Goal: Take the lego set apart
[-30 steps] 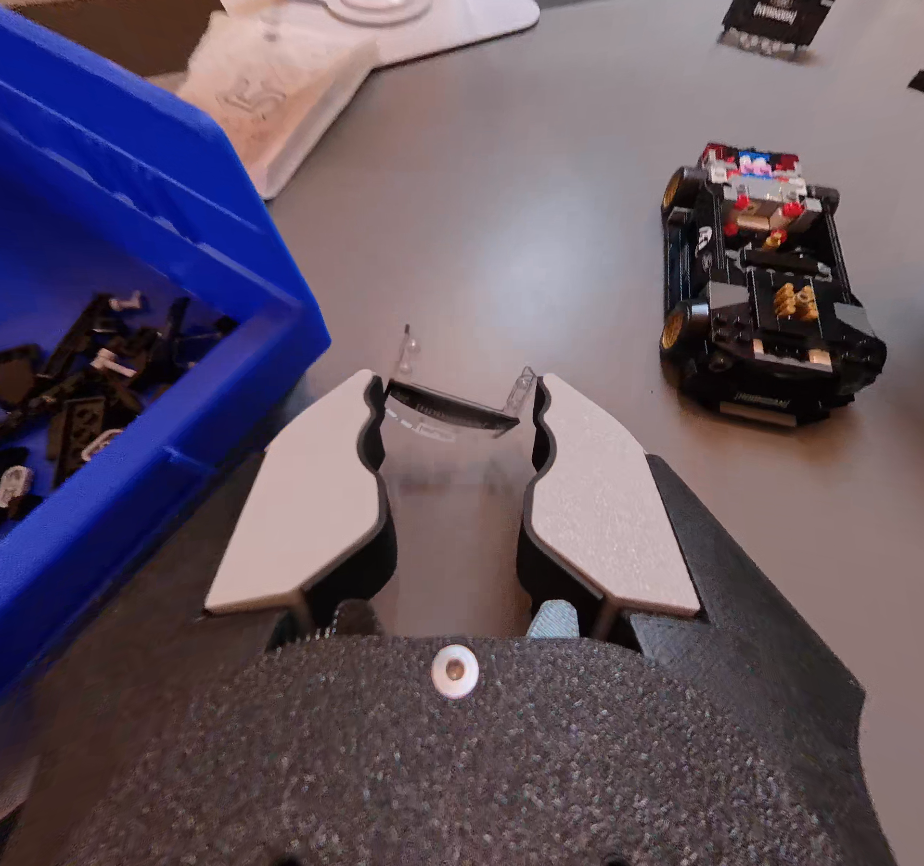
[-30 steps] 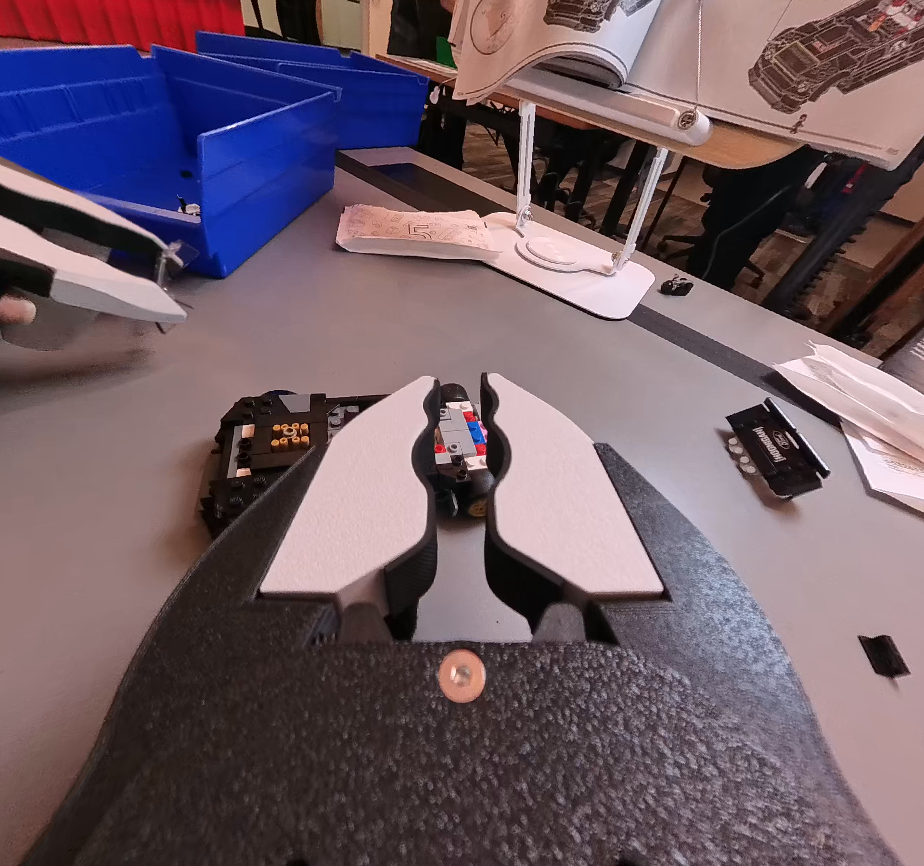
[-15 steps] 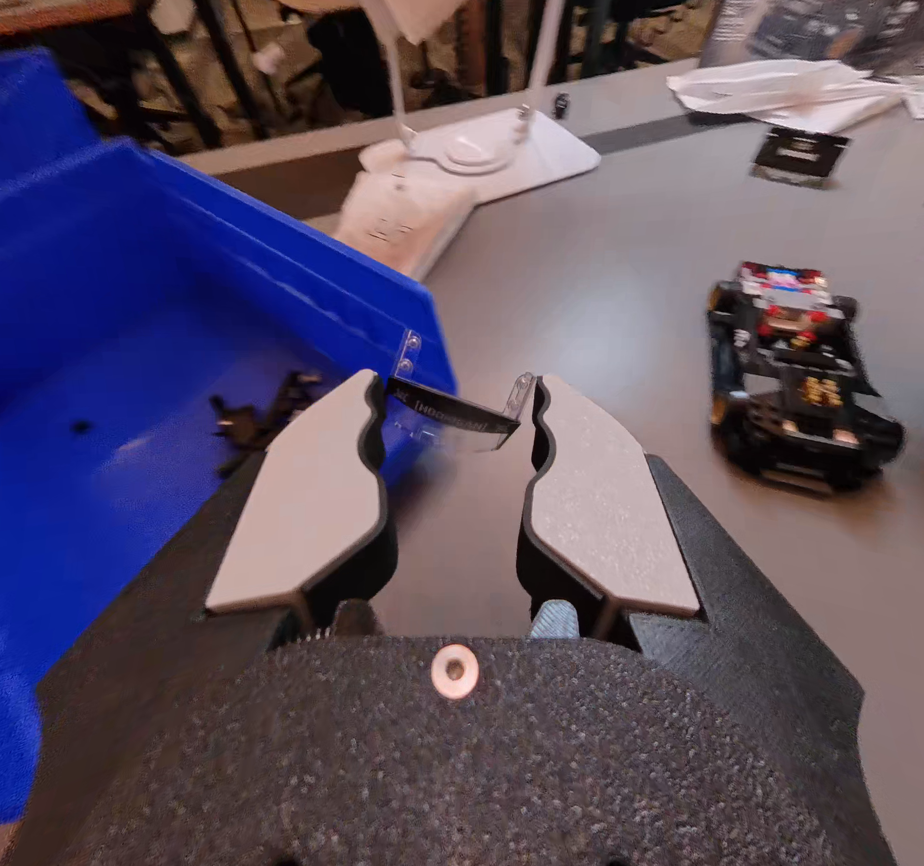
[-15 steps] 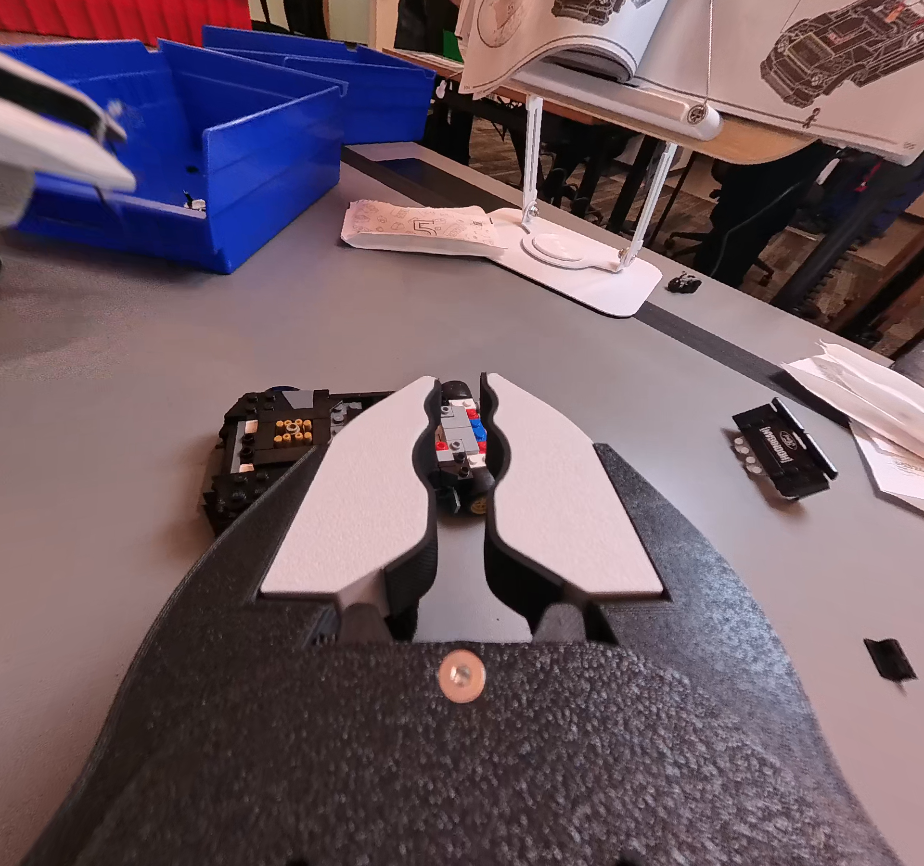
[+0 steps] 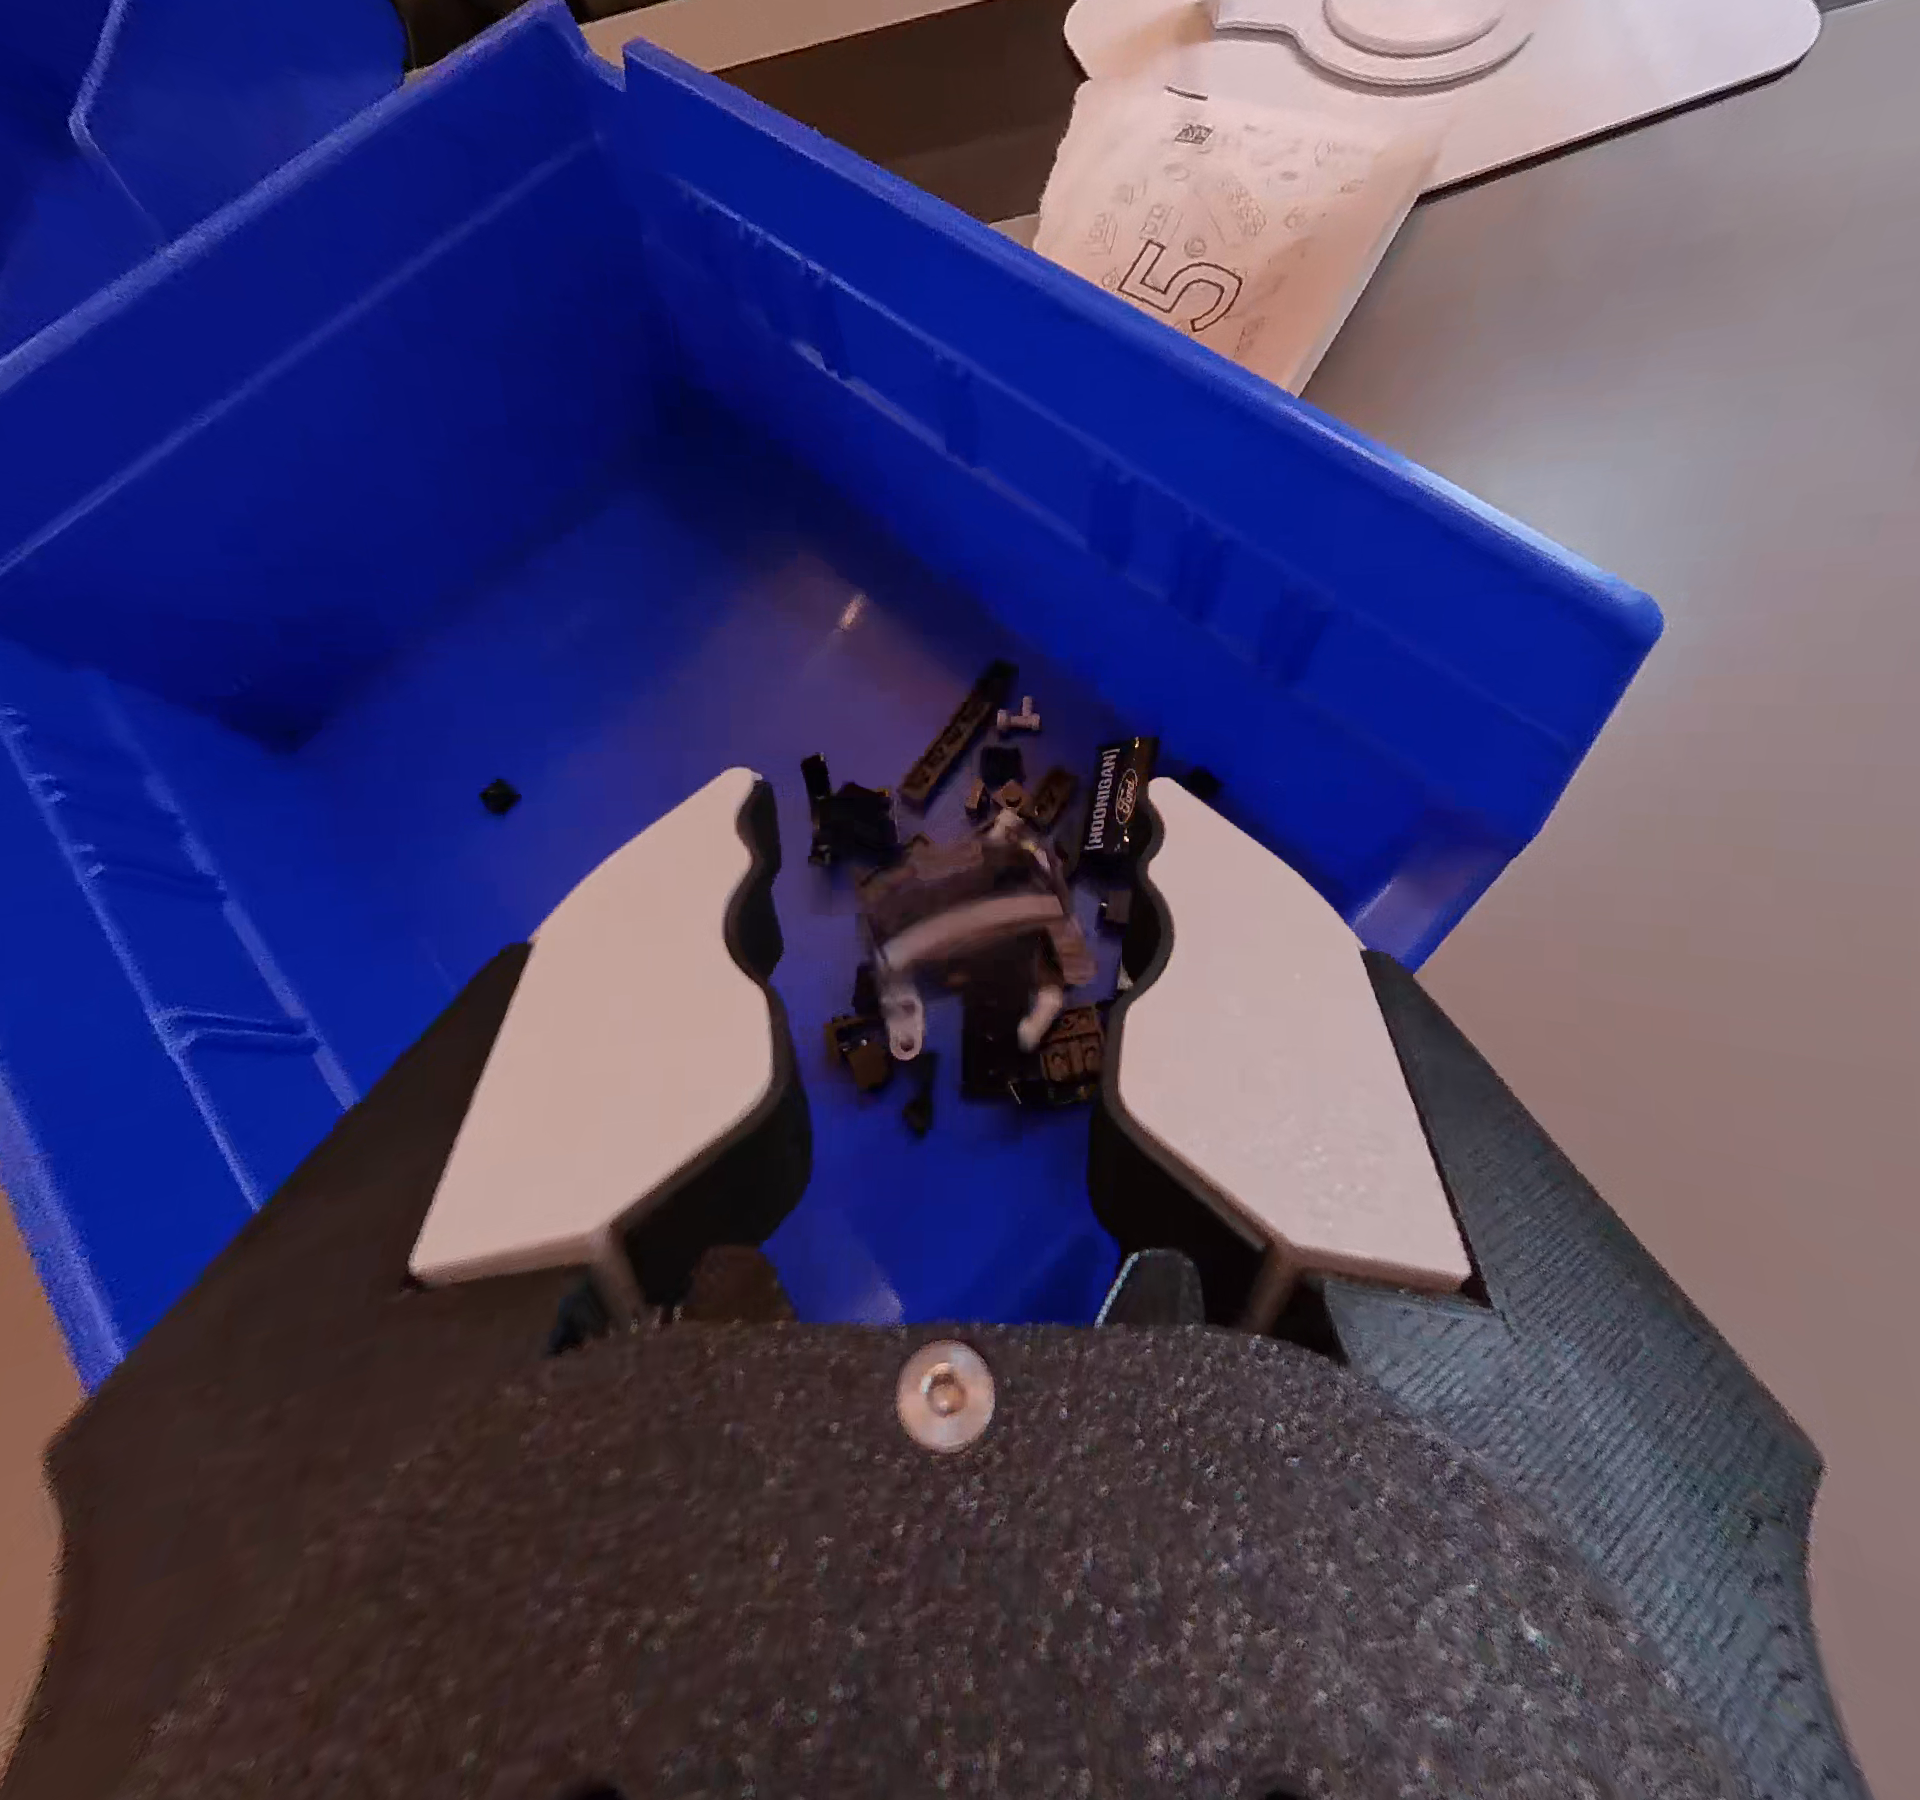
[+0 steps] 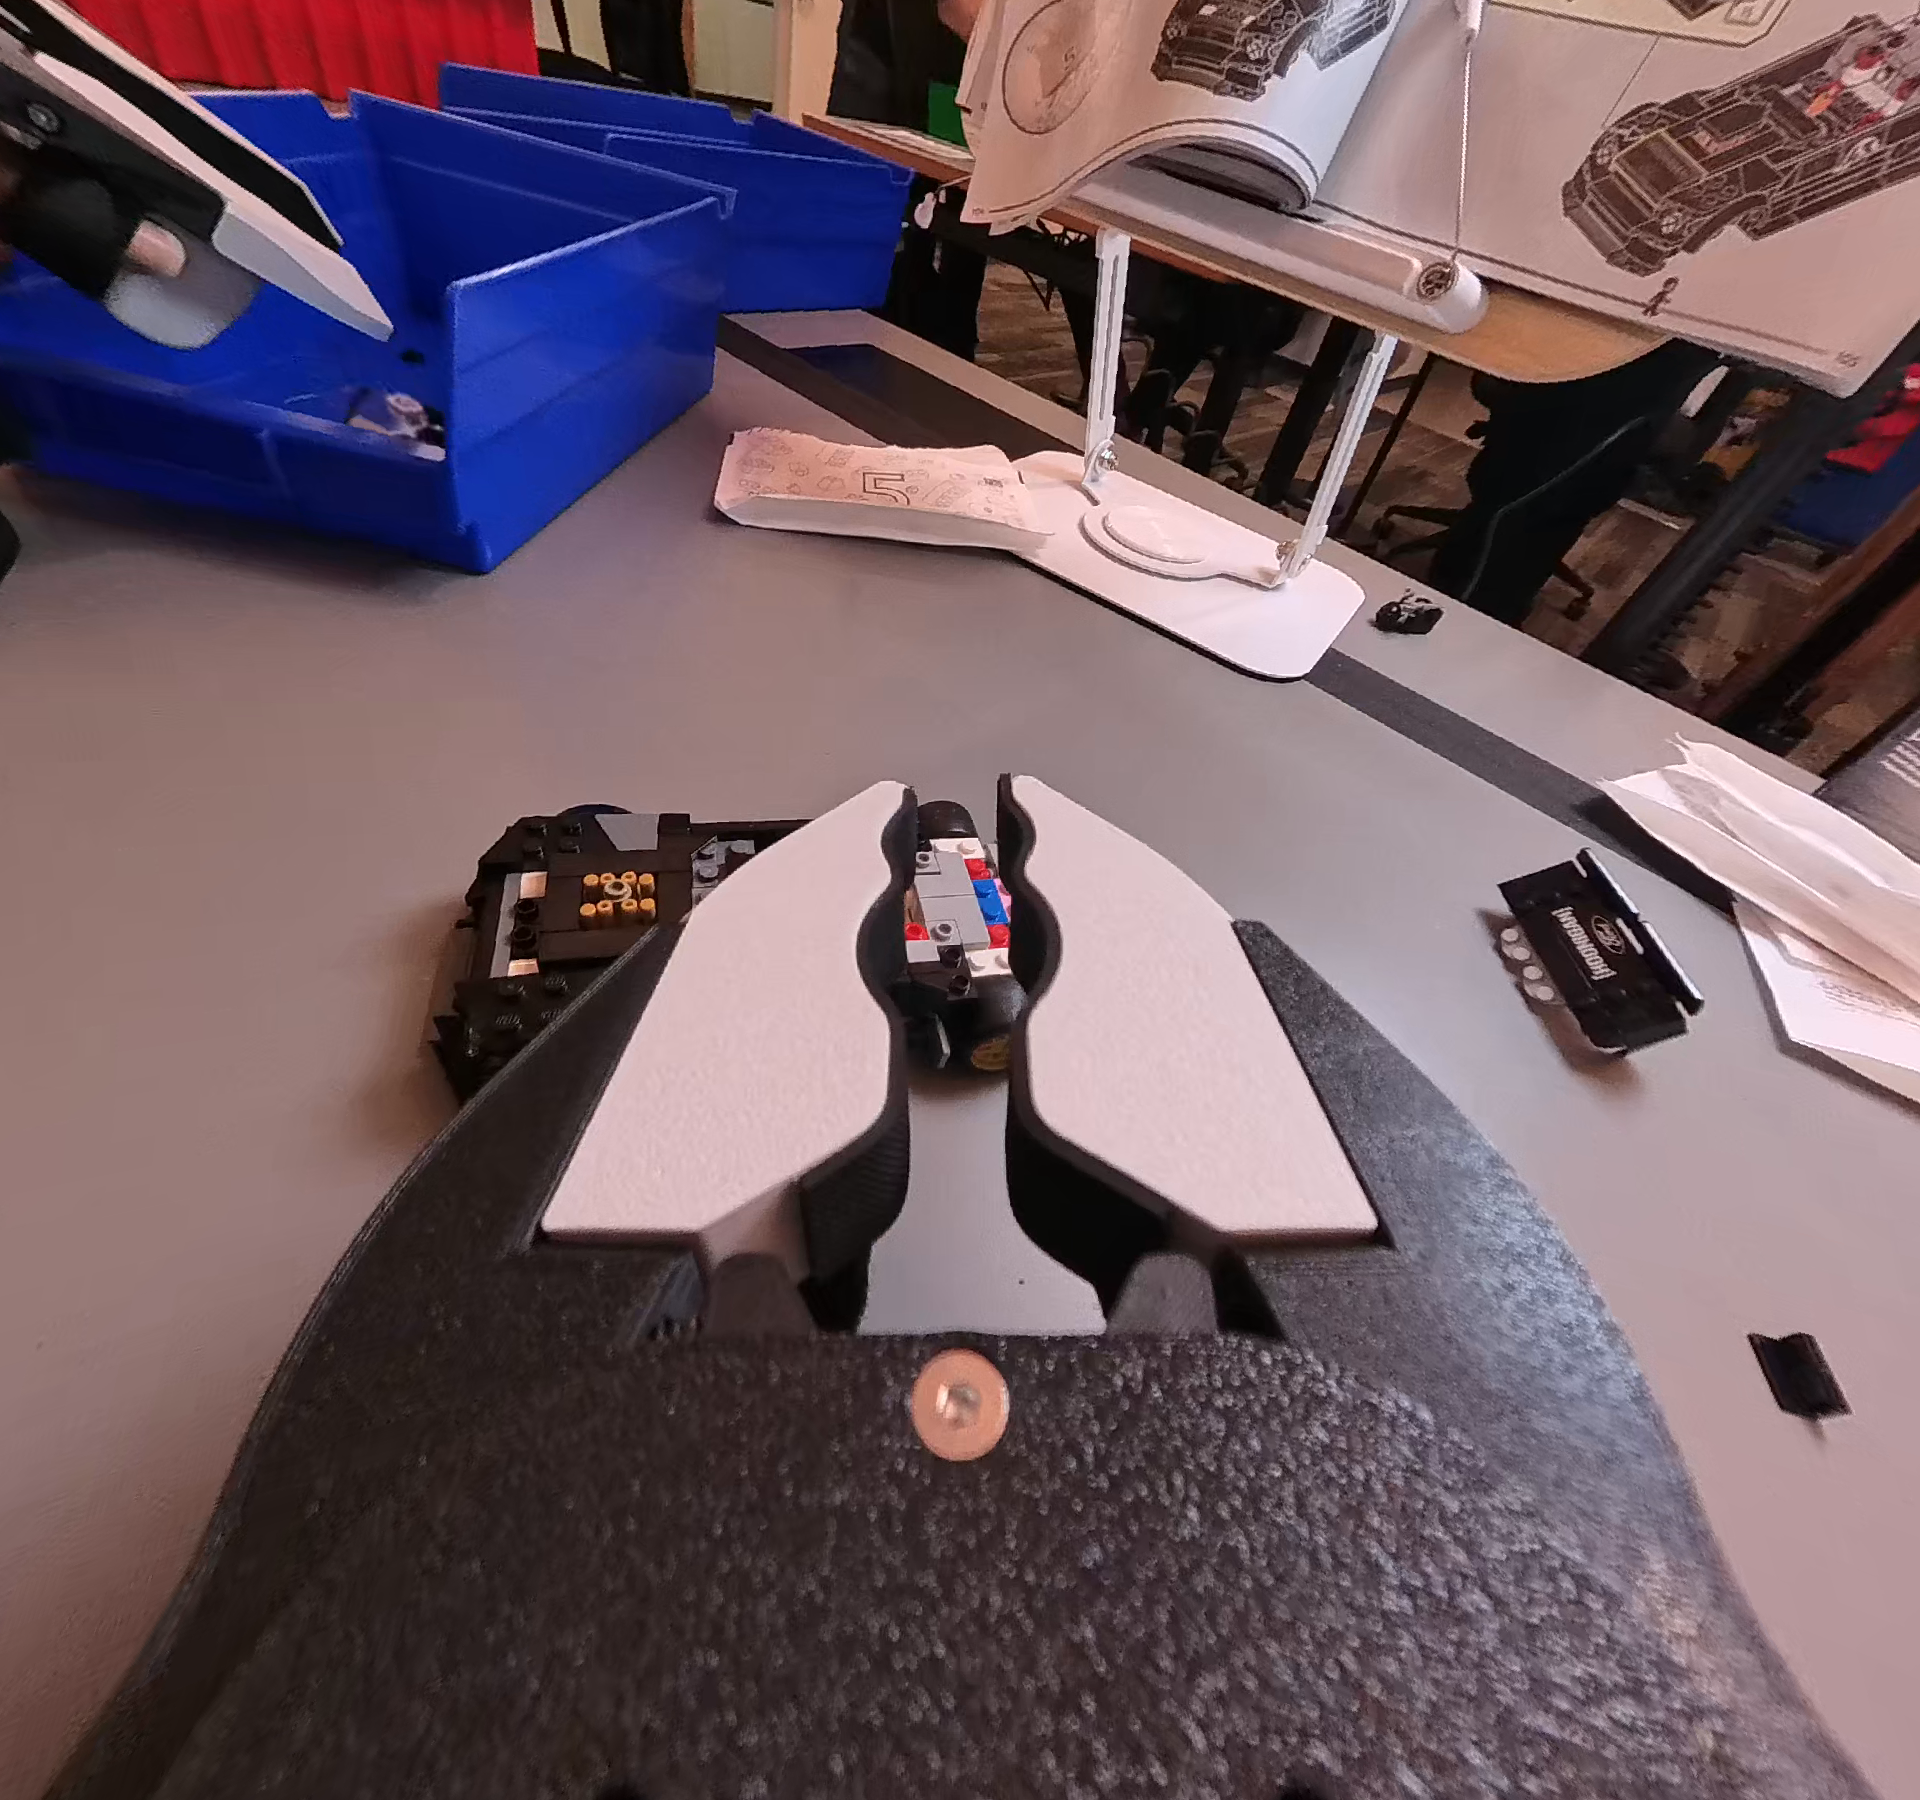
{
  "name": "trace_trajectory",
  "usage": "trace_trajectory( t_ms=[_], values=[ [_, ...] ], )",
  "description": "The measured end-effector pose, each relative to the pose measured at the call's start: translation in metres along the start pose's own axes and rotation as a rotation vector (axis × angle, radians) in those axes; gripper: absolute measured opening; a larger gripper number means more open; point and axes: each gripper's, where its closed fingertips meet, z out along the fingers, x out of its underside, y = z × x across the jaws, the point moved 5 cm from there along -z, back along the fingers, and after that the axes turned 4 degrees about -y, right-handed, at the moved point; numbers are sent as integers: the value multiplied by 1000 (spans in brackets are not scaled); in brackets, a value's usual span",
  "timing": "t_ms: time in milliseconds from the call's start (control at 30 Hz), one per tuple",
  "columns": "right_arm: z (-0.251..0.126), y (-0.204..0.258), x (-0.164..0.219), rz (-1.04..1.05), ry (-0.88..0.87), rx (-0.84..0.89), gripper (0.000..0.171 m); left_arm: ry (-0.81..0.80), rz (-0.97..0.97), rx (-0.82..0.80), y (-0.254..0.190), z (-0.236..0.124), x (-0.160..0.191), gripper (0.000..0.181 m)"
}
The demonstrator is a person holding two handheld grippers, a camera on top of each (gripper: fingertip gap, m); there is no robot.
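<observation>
The left tool [image 5: 951,815] hangs over the blue bin [image 5: 1299,545] with its fingers spread wide and nothing between them. Under it, in the middle of the frame, small black bits [image 5: 966,919] lie in a pile in the bin. The right tool [image 6: 956,794] is low in its frame, squeezed onto the back end of the lego car [image 6: 561,919], which sits on the grey table [image 6: 312,711].
</observation>
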Motion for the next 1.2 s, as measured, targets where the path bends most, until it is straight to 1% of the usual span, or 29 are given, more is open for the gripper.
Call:
trace_trajectory(
  t_ms=[67, 167, 333, 367, 500, 600, 700, 833, 933, 1100, 1200],
  values=[
    [1, 1, 1, -1, 3, -5, 15, -24, 10, -14, 1, -2, -3, 65],
    [1, 2, 1, -8, 3, -9, 14, -150, 18, 6, -4, -10, -20, 63],
    [0, 0, -1, 3, -8, 2, 15, -435, 44, 186, -32, -33, -65, 48],
    [-1, -1, -1, 4, -12, 4, 15, -483, 66, 207, -37, -37, -72, 41],
    [-2, -4, -1, -6, -21, 23, 14, -669, 109, 253, -52, -49, -92, 0],
    [-2, -8, 0, -9, -18, 43, 14, -753, 62, 313, -64, -49, -93, 0],
    [-1, -12, 3, 3, -15, 54, 14, -784, 40, 383, -84, -43, -78, 0],
    [0, -17, 6, 33, -11, 63, 14, -771, 130, 438, -120, -42, -59, 0],
    [1, -19, 7, 43, -8, 72, 14, -729, 148, 522, -142, -40, -52, 0],
    [0, -21, 7, 44, -6, 76, 14, -673, 179, 587, -151, -33, -43, 0],
    [0, -19, 6, 44, -10, 62, 14, -666, 172, 580, -148, -31, -43, 0]
  ],
)
